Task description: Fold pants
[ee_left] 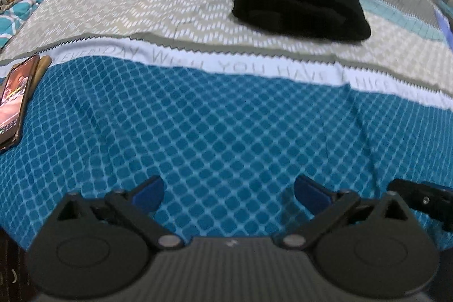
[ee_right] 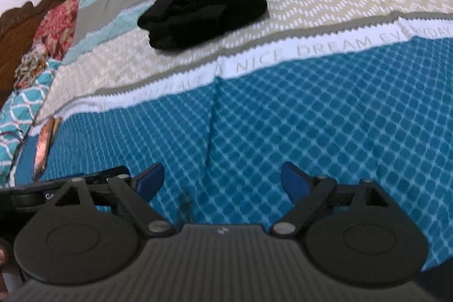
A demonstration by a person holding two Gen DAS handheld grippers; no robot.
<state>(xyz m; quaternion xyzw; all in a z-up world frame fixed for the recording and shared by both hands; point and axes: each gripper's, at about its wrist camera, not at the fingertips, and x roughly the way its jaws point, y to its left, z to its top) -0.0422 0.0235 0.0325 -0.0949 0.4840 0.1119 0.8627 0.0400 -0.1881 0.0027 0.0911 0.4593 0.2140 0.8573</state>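
one black pants bundle (ee_left: 300, 3) on bedspread (ee_left: 198, 126); one phone (ee_left: 14, 98); left hand-held gripper (ee_left: 229, 191), right hand-held gripper (ee_right: 222, 183) both released, empty.

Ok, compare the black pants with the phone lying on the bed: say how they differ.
The black pants are a soft, matte, folded bundle that sits thick on the bedspread; the phone is a thin, rigid slab with a lit, colourful screen. The pants lie on the beige zigzag band, far from both grippers; the phone lies at the blue area's left edge. Both rest untouched.

"A NICE DREAM EVERYDAY" is read on the bedspread's white band (ee_right: 325, 47), ahead of the right gripper (ee_right: 222, 183); "YOU HAVE" is legible in the left view.
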